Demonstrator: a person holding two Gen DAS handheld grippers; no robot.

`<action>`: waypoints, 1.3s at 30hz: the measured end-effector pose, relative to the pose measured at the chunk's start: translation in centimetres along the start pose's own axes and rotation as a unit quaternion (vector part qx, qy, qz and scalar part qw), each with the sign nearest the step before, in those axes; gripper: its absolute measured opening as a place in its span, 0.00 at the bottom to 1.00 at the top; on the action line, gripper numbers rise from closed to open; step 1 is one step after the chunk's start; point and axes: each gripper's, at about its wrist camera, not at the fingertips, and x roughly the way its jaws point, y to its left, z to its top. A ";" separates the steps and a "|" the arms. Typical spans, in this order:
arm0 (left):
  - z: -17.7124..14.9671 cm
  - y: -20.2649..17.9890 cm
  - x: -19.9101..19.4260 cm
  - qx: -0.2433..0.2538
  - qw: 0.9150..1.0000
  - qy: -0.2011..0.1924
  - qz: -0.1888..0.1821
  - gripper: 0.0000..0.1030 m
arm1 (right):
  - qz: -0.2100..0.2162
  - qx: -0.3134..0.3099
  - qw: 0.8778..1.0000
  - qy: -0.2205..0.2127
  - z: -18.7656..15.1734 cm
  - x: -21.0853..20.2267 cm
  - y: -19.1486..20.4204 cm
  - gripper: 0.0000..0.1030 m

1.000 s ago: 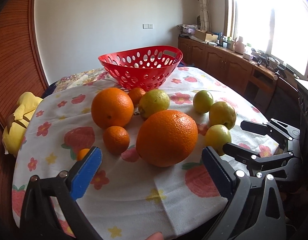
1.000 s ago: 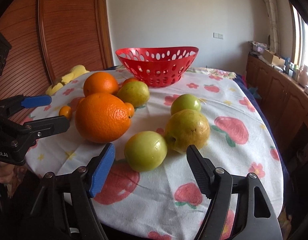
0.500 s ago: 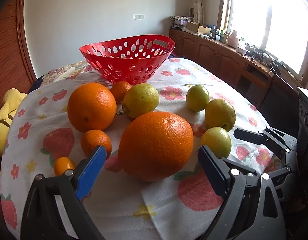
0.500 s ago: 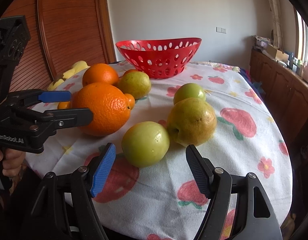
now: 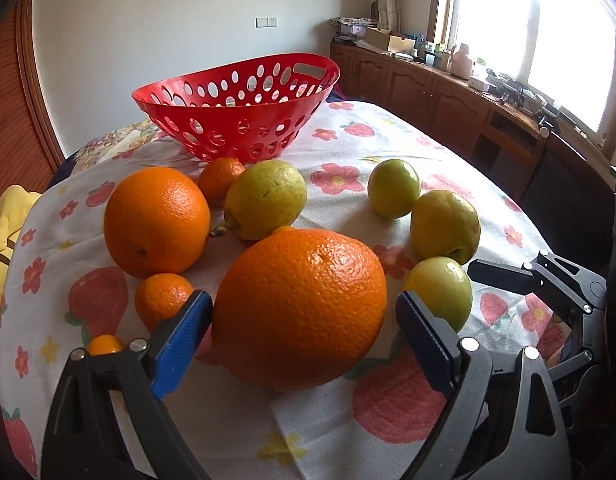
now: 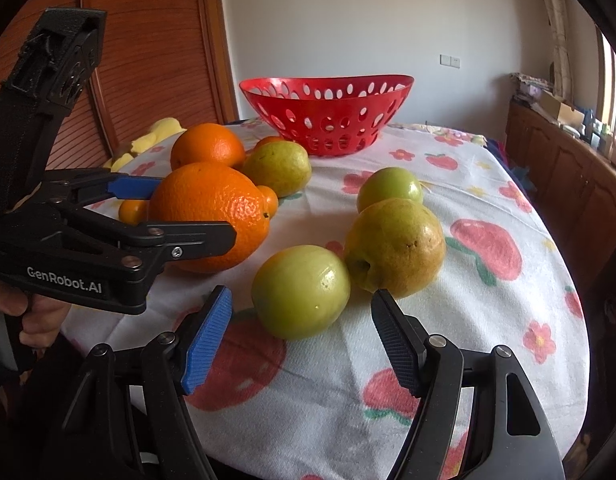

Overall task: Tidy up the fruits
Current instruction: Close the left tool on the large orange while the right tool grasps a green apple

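Note:
A large orange [image 5: 299, 308] lies on the flowered tablecloth, between the open fingers of my left gripper [image 5: 299, 328]; the pads stand beside it with small gaps. It also shows in the right wrist view [image 6: 211, 216]. My right gripper [image 6: 299, 332] is open around a green round fruit [image 6: 299, 290], not touching it. A yellow-green pear [image 6: 394, 246] lies against that fruit. An empty red perforated basket [image 5: 235, 104] stands at the far side. A second large orange [image 5: 155, 220], small tangerines [image 5: 161, 298] and more green fruits [image 5: 394, 188] lie between.
A yellow soft object [image 5: 7, 224] lies off the table's left edge. Wooden cabinets [image 5: 448, 92] with clutter run under the window on the right. A wooden slatted wall [image 6: 147, 56] stands at the left. The tablecloth [image 6: 488, 320] drops off at the near edge.
Both grippers moved forward. The left one has closed in around the large orange; the right one has come up around the green fruit. No fruit has moved.

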 end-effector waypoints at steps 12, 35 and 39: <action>-0.1 0.7 1.5 -0.011 1.000 0.014 -0.018 0.89 | 0.002 -0.002 1.000 0.013 -0.1 1.1 0.2 0.72; -1.8 2.1 -2.6 -0.035 0.999 -0.019 -0.016 0.86 | -0.008 -0.001 1.000 0.023 0.3 2.5 0.3 0.52; -1.7 2.0 -2.9 -0.035 0.999 -0.021 -0.015 0.86 | 0.002 0.010 1.000 0.026 0.4 2.5 0.0 0.52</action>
